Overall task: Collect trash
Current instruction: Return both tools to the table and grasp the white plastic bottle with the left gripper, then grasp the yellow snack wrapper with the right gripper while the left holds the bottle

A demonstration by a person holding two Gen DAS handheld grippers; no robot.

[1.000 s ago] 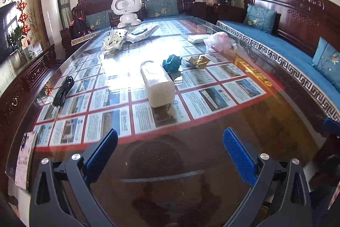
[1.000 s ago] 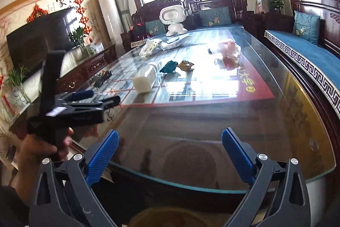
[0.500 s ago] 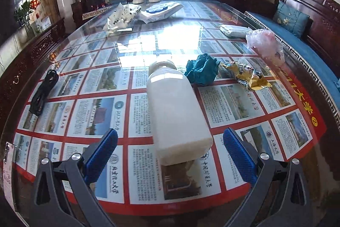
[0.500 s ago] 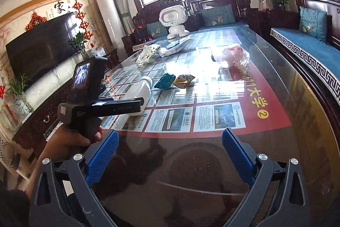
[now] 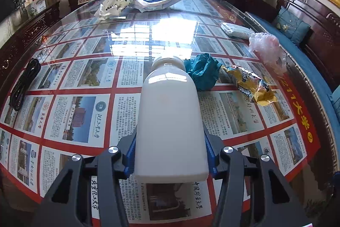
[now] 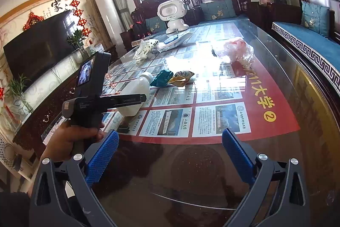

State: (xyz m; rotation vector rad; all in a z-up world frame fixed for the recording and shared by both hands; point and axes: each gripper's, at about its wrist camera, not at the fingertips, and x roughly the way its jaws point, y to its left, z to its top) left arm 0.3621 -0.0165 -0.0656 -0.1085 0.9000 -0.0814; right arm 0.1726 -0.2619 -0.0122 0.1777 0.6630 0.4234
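1. Left wrist view: a black cable (image 5: 23, 82) lies well left of the white bottle (image 5: 170, 120) on the glass worktop (image 5: 85, 52).
2. The bottle lies on its side, cap pointing away. The left gripper (image 5: 170, 154) is closing on it, blue fingers (image 5: 130, 154) against its sides near the base.
3. Just right of the cap sits a teal wad (image 5: 203, 73), then a yellow wrapper (image 5: 250, 84) and a pink bag (image 5: 265, 48).
4. Right wrist view: the right gripper (image 6: 170, 154) hovers with fingers spread, nothing between them.

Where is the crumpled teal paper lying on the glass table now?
Left wrist view: the crumpled teal paper lies right of centre, between the white plastic bottle and the yellow snack wrapper.
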